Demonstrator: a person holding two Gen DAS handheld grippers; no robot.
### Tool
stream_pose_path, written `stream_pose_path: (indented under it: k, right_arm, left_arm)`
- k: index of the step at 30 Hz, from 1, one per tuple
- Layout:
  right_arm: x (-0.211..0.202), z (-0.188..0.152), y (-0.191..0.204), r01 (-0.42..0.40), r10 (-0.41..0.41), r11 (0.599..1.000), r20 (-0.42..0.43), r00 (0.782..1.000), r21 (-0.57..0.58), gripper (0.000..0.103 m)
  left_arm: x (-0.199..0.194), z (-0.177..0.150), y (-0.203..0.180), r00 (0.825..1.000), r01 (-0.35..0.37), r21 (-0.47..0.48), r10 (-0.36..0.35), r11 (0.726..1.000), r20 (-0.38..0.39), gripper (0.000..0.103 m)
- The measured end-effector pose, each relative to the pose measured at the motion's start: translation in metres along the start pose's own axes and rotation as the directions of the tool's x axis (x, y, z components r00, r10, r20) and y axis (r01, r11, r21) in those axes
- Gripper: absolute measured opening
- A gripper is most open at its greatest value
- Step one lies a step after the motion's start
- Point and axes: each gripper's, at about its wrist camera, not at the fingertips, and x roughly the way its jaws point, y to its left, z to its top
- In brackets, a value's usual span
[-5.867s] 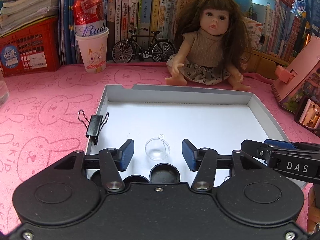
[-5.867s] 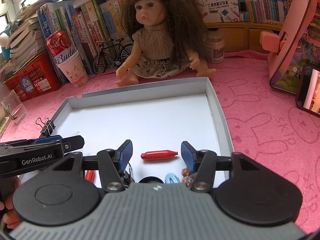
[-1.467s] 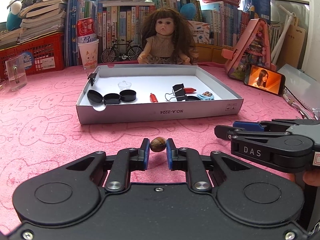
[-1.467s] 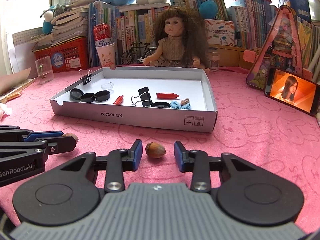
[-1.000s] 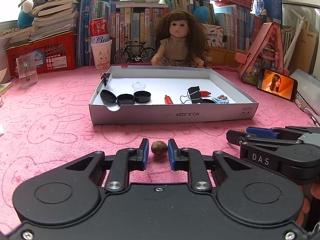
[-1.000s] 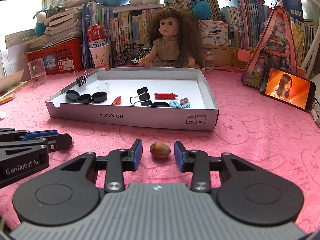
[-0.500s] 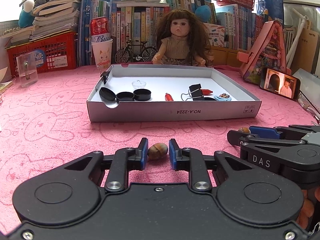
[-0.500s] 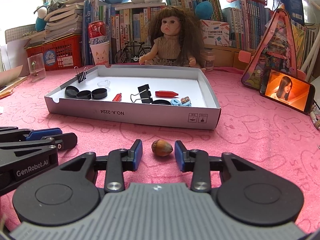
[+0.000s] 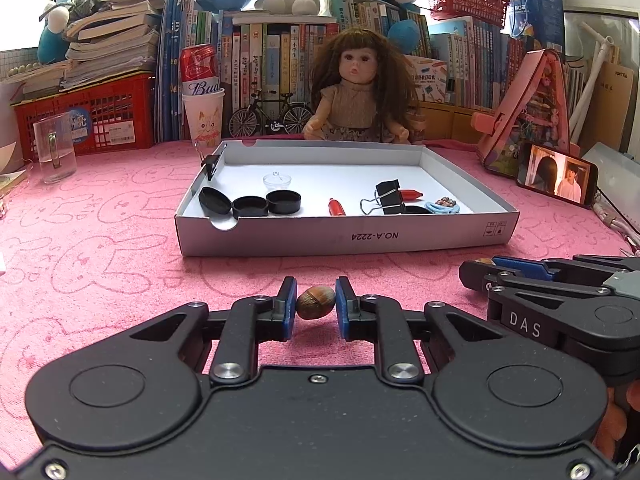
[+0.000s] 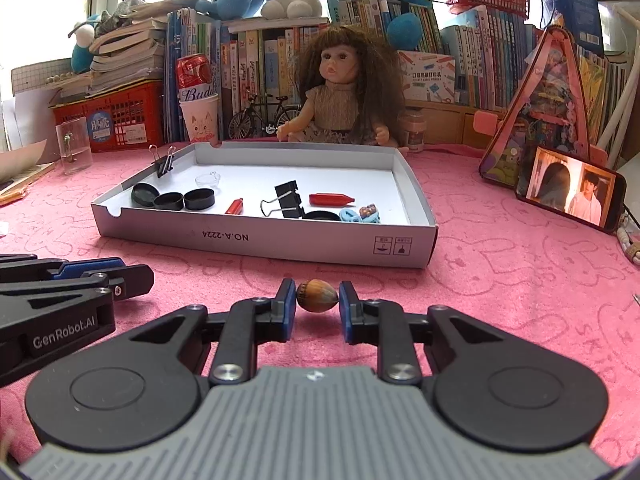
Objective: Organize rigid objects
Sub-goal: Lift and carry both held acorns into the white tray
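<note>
My left gripper [image 9: 315, 303] is shut on a brown hazelnut [image 9: 315, 302], held just above the pink cloth in front of the white tray [image 9: 344, 236]. My right gripper [image 10: 317, 301] is shut on a second hazelnut [image 10: 317, 301], also in front of the tray [image 10: 280, 242]. The tray holds black caps [image 9: 250, 205], a clear cup [image 9: 277, 179], red caps [image 9: 337, 207], a black binder clip [image 9: 388, 197] and blue charms [image 9: 442, 207]. Each gripper shows in the other's view, the right one [image 9: 478, 270] at right, the left one [image 10: 138, 276] at left.
A doll [image 9: 358, 96], toy bicycle [image 9: 272, 118], paper cup with a can [image 9: 202, 116], red basket [image 9: 86, 114] and books stand behind the tray. A glass mug [image 9: 54, 152] is at the left. A phone [image 9: 556, 178] and pink stand [image 9: 528, 116] are at the right.
My right gripper has closed onto its hazelnut, which was loose between the open fingers. My left gripper keeps its hazelnut. Both have moved a little closer to the tray.
</note>
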Motion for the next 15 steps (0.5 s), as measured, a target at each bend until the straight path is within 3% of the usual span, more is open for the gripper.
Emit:
stream_pose_path:
  k: [15]
  right_arm:
    - [-0.007, 0.011, 0.002, -0.017, 0.016, 1.000, 0.045, 0.999, 0.019, 0.027]
  left_arm:
    - [0.000, 0.014, -0.001, 1.000, -0.006, -0.006, 0.006, 1.000, 0.002, 0.019]
